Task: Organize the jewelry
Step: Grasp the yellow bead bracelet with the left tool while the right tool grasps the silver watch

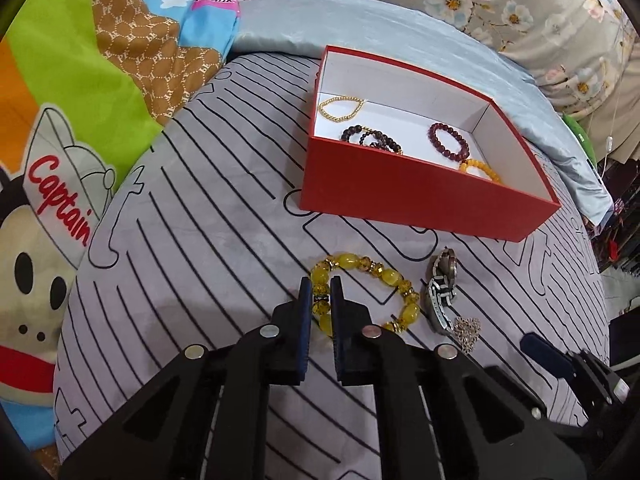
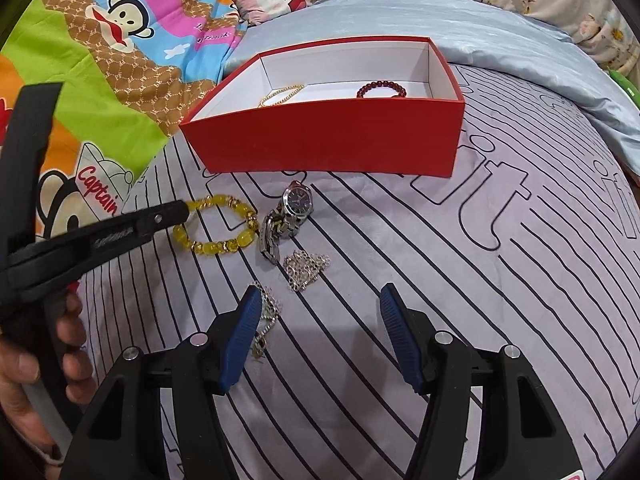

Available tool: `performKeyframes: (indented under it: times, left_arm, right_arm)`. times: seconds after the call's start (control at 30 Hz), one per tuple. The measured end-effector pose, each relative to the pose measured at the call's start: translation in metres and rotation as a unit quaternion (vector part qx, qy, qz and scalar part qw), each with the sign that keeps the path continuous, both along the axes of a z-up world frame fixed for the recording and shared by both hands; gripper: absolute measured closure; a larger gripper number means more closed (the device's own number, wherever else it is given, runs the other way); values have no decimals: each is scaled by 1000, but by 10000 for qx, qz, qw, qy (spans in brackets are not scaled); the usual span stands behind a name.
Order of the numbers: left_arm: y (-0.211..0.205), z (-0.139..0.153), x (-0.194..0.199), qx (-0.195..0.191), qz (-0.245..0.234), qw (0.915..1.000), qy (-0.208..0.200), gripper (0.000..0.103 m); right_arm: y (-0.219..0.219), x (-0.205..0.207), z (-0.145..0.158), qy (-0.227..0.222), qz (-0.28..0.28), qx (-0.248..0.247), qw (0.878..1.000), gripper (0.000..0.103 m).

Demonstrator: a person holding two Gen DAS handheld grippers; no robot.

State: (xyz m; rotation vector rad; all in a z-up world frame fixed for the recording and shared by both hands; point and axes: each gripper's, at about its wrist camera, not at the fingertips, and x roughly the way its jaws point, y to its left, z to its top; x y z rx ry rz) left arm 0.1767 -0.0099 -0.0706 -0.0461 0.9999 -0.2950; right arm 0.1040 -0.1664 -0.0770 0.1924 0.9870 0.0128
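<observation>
Right gripper (image 2: 320, 336) fingers spread over striped bedsheet (image 2: 400, 248); left gripper (image 2: 182, 210) pinches yellow bead bracelet (image 2: 224, 224) beside wristwatch (image 2: 286, 216).

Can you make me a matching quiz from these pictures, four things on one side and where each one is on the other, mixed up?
Things:
1. yellow bead bracelet
2. watch
3. gold bead bracelet
4. silver chain

Places:
A. inside the red box, in its far left corner
B. on the striped sheet, one side between the fingers of the left tool
C. on the sheet just in front of the box, right of the yellow bracelet
D. bunched on the sheet ahead of the open right tool

Pairs: 1-B, 2-C, 3-A, 4-D
</observation>
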Motion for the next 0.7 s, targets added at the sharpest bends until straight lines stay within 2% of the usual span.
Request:
performKeyframes:
  times: [0.17,0.43,0.57,0.7]
  left_arm:
    - [9,-4,-5,39,68,9999,114,94]
    - [17,-12,-6,15,117,9997,227,94]
    - [17,-14,-6,2,118,9996,261,94]
    - [17,-15,-6,-3,108,9995,284,94]
  right_arm:
    - [7,20,3,-91,51,-21,9999,45]
    - [16,58,-1,-95,85,4,9999,54]
    - [19,69,-8,-31,97,-39,9999,56]
    - [20,71,-14,-19,68,-99,9999,63]
